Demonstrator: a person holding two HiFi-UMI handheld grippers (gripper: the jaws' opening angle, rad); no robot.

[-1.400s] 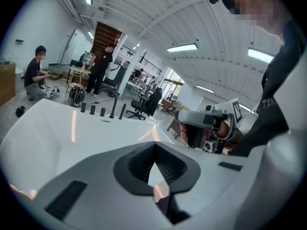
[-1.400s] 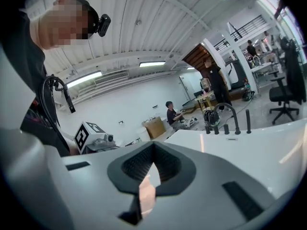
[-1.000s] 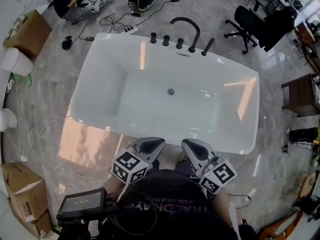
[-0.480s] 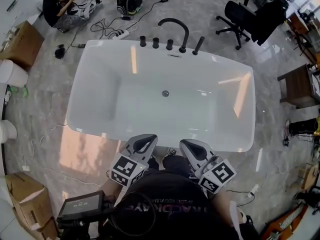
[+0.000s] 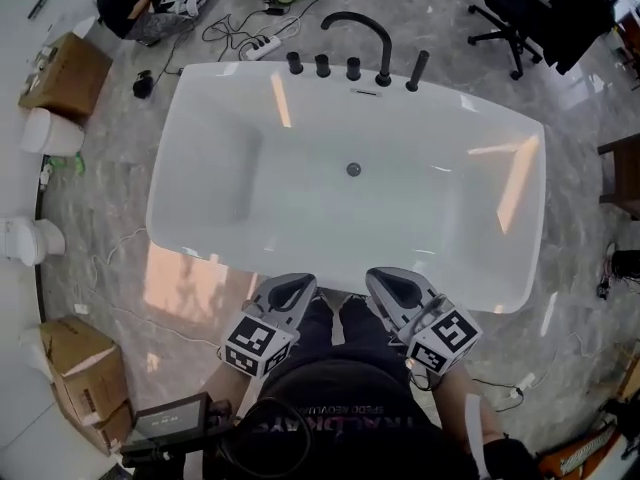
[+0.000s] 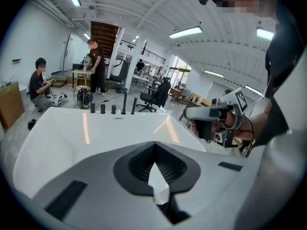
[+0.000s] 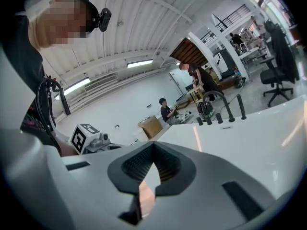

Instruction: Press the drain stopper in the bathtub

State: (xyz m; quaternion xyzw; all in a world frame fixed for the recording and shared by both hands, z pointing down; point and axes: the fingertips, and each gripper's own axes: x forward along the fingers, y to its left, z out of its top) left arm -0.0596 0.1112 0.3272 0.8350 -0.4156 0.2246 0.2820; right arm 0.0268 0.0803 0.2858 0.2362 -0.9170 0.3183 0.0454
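The white bathtub (image 5: 215, 138) fills the middle of the head view. Its small round metal drain stopper (image 5: 353, 169) sits in the tub floor, untouched. Both grippers are held close to the person's body, just outside the tub's near rim. My left gripper (image 5: 300, 283) is shut with nothing in it, as its own view of the jaws (image 6: 154, 145) shows. My right gripper (image 5: 384, 277) is also shut and holds nothing (image 7: 153, 146). Both point toward the tub, well short of the stopper. The stopper does not show in either gripper view.
A black arched faucet (image 5: 365, 30) and a row of black knobs (image 5: 322, 65) stand on the far rim. Cardboard boxes (image 5: 65, 63) lie to the left, with a person seated on the floor (image 5: 125, 3), cables and a power strip (image 5: 262, 48) beyond. An office chair (image 5: 520, 13) stands at the far right.
The head view has shifted, so the tub sits a little differently in frame. Both grippers stay shut by the near rim, close to the body.
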